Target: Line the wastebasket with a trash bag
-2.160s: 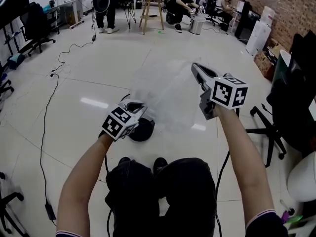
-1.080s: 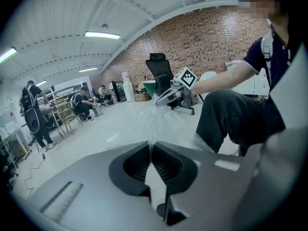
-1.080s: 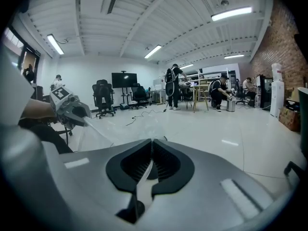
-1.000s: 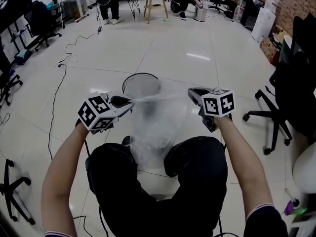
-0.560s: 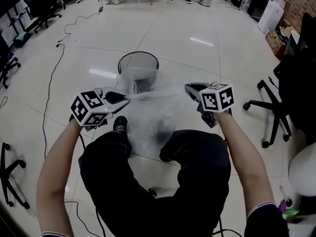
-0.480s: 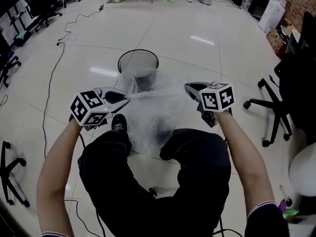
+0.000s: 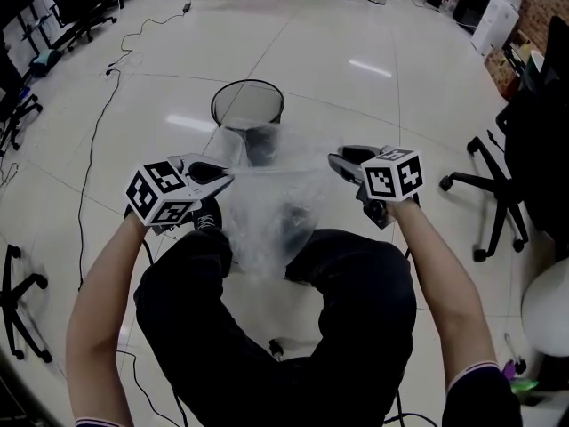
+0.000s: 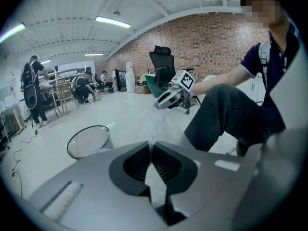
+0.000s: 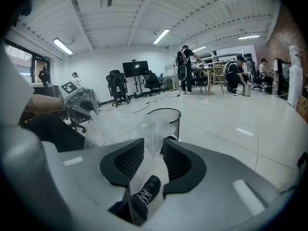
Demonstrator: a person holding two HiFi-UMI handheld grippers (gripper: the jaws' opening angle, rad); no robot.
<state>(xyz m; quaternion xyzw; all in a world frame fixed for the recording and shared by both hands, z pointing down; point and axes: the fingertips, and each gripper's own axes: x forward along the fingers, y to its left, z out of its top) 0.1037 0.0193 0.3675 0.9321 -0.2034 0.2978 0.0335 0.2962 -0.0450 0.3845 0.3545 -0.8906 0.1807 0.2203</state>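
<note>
Head view: the clear trash bag (image 7: 271,207) hangs stretched between both tools, near the wastebasket (image 7: 216,108) on the floor but not in it. Left tool (image 7: 228,179) is clamped on one edge. Right tool (image 7: 334,160) has just been opening, with film loose between its jaws. The bag's spread out, but the actual lining isn't started yet.

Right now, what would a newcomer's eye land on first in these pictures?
A clear trash bag is stretched taut between the two claws above the person's knees. The left claw is clamped on one edge, while the right claw has just been opening its jaws with the film between them. Just beyond, a black mesh wastebasket stands on the glossy white floor.
</note>
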